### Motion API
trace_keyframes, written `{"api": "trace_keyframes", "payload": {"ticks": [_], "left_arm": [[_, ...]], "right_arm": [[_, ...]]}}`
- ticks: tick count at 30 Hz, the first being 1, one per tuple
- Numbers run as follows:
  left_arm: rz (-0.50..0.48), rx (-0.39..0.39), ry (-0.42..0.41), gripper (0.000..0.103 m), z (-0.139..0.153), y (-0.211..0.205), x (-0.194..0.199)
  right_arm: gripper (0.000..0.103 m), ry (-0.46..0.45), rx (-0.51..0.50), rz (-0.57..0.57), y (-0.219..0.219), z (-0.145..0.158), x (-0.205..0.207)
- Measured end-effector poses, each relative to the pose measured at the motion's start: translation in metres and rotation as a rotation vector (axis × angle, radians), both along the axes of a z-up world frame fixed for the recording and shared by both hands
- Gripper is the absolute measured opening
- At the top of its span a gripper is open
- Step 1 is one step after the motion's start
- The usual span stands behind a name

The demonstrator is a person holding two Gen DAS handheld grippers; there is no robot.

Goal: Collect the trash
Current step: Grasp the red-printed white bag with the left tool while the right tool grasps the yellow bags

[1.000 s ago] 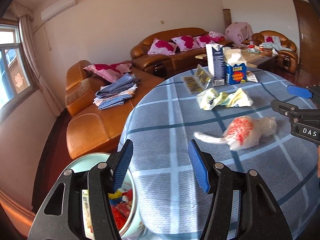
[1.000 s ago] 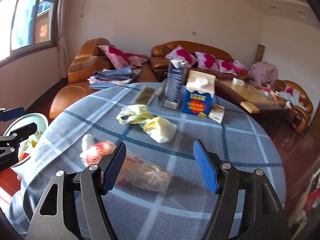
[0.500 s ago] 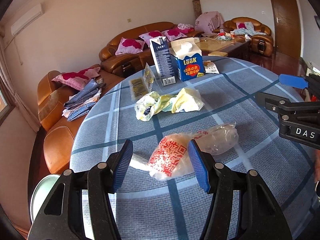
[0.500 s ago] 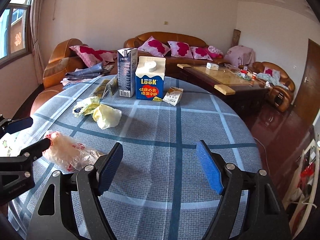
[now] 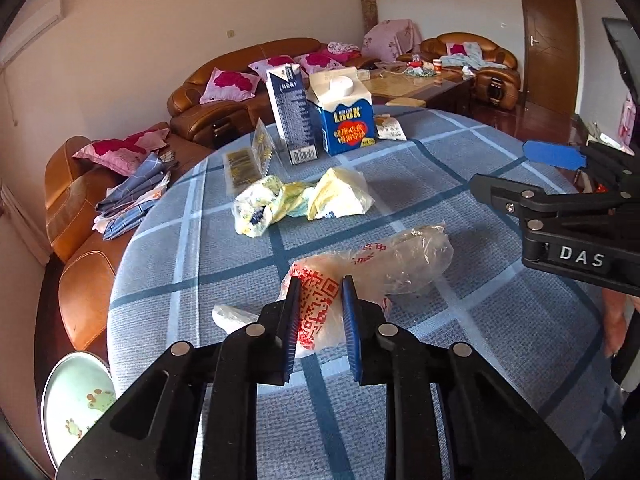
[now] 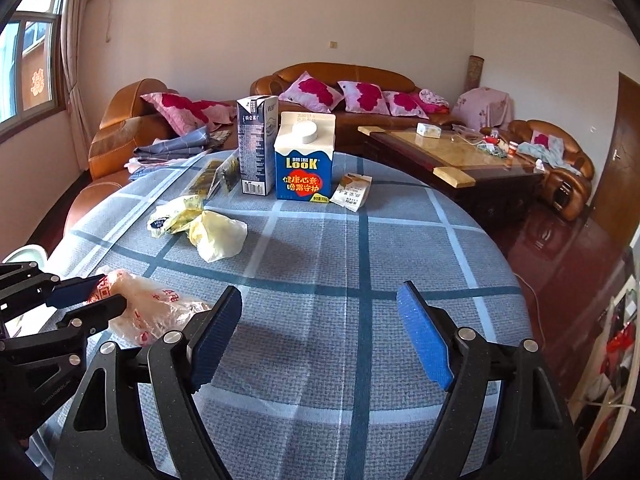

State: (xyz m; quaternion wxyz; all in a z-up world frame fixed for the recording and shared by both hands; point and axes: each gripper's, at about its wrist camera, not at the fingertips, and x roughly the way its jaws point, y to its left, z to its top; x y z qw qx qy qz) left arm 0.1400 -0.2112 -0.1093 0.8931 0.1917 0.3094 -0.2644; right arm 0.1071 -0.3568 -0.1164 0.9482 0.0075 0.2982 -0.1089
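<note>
- A pale green bin [image 5: 76, 396] stands on the floor beside the table [image 5: 460, 184]; only its frog-printed inside shows, the rest is cut off.
- The left gripper [image 5: 320, 316] is closing its fingers on a clear plastic bag [image 5: 400, 264] with red print, which lies on the table's near part; the printed end sits between the pads.
- The right gripper [image 6: 320, 336] hangs over bare checked cloth, fingers spread wide with nothing between them.
- Farther back lie crumpled yellow wrappers [image 5: 304, 200], then a dark carton [image 5: 292, 116], a blue milk carton [image 5: 344, 116] and a small sachet [image 6: 352, 190].
- Flat packets [image 5: 248, 156] left of the cartons are hard to make out.
</note>
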Motion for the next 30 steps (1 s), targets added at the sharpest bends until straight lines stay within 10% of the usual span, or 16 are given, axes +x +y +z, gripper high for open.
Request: {"api": "trace_keyframes", "payload": {"ticks": [11, 22, 26, 30], "left_arm": [[0.318, -0.031, -0.150, 0.020, 0.033, 0.080, 0.040], [0.406, 0.009, -0.144, 0.020, 0.012, 0.087, 0.093], [0.399, -0.010, -0.123, 0.020, 0.009, 0.088, 0.097], [0.393, -0.044, -0.110, 0.020, 0.014, 0.095, 0.092]], "right_arm": [[0.079, 0.007, 0.037, 0.097, 0.024, 0.013, 0.064], [0.078, 0.139, 0.015, 0.183, 0.043, -0.024, 0.122], [0.036, 0.209, 0.037, 0.215, 0.045, -0.035, 0.127], [0.021, 0.205, 0.040, 0.239, 0.050, -0.033, 0.118]]}}
